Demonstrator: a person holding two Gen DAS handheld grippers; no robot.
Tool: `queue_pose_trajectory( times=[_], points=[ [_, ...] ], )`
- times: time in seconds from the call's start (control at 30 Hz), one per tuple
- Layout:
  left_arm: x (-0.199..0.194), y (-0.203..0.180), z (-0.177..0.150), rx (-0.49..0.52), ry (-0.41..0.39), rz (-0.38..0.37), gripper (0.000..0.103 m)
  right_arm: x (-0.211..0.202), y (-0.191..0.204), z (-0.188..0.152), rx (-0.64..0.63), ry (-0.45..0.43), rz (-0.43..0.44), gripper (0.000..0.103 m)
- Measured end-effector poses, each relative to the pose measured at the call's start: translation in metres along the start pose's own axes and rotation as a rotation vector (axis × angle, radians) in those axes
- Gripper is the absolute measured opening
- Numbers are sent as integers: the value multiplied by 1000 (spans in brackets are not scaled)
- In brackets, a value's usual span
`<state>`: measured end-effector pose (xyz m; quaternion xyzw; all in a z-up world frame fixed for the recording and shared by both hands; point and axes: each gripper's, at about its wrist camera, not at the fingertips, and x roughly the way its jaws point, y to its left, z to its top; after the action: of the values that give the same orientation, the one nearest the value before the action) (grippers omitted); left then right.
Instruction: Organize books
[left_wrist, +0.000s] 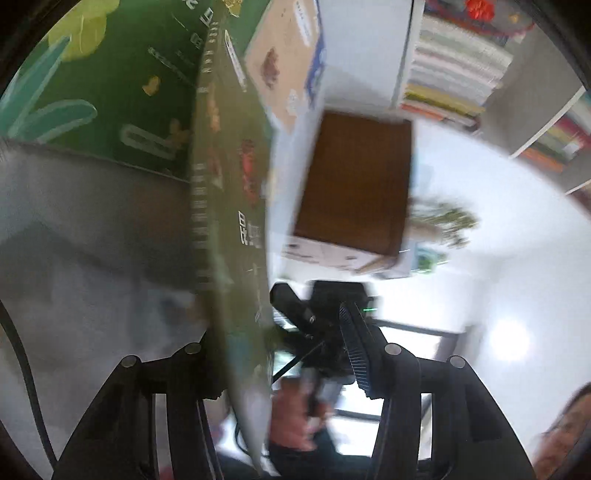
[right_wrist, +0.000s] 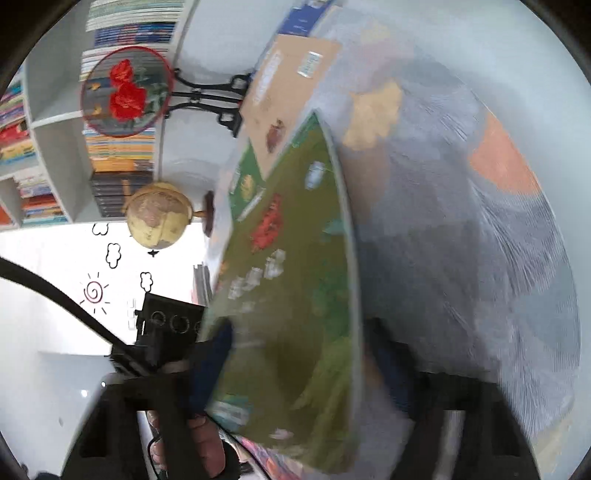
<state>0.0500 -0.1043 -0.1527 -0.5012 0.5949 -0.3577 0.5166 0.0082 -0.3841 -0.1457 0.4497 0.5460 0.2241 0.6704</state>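
An olive-green book (left_wrist: 229, 236) with red print stands edge-on between the jaws of my left gripper (left_wrist: 277, 332). It lies against the left finger (left_wrist: 207, 369), and a gap shows beside the right finger (left_wrist: 354, 347). Through that gap I see my right gripper (left_wrist: 325, 306). In the right wrist view the same olive-green book (right_wrist: 291, 295) fills the space between the fingers of my right gripper (right_wrist: 299, 332), which looks shut on it, though the picture is blurred. A dark green cover (left_wrist: 110, 92) lies to the left, and a grey cover with an orange patch (right_wrist: 461, 221) to the right.
A beige book (left_wrist: 280, 62) and a brown panel (left_wrist: 354, 184) lie beyond the jaws. White shelves full of books (right_wrist: 122, 155) stand behind, with a globe (right_wrist: 159, 216) and a round red-flower fan (right_wrist: 127, 90). A person's hand (right_wrist: 199, 443) holds the left gripper (right_wrist: 166, 325).
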Motion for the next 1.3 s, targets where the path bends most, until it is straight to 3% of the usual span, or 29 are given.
queue_pose_trajectory(
  times=[0.03, 0.07, 0.17, 0.3, 0.4, 0.63, 0.97, 1.1, 1.3],
  points=[
    [-2, -1, 0, 19, 7, 69, 48, 1, 5, 1, -31, -1, -26, 36],
    [-1, -5, -1, 60, 8, 190, 48, 1, 8, 1, -66, -4, -55, 26],
    [15, -20, -7, 215, 16, 526, 48, 5, 30, -4, -219, 0, -169, 22],
    [36, -47, -28, 429, -2, 733, 48, 16, 56, -15, -396, 8, -329, 21],
    [36, -55, -37, 475, -24, 755, 48, 19, 67, -23, -489, 19, -396, 21],
    [12, -68, -55, 512, -61, 682, 48, 5, 94, -54, -694, -9, -456, 21],
    [-17, -97, -82, 547, -160, 683, 48, 0, 138, -84, -792, -32, -423, 21],
    [-53, -102, -83, 540, -221, 662, 48, 13, 167, -97, -841, -44, -417, 21],
    [-140, -112, -85, 565, -346, 643, 48, 52, 228, -118, -917, -69, -378, 21]
  ],
)
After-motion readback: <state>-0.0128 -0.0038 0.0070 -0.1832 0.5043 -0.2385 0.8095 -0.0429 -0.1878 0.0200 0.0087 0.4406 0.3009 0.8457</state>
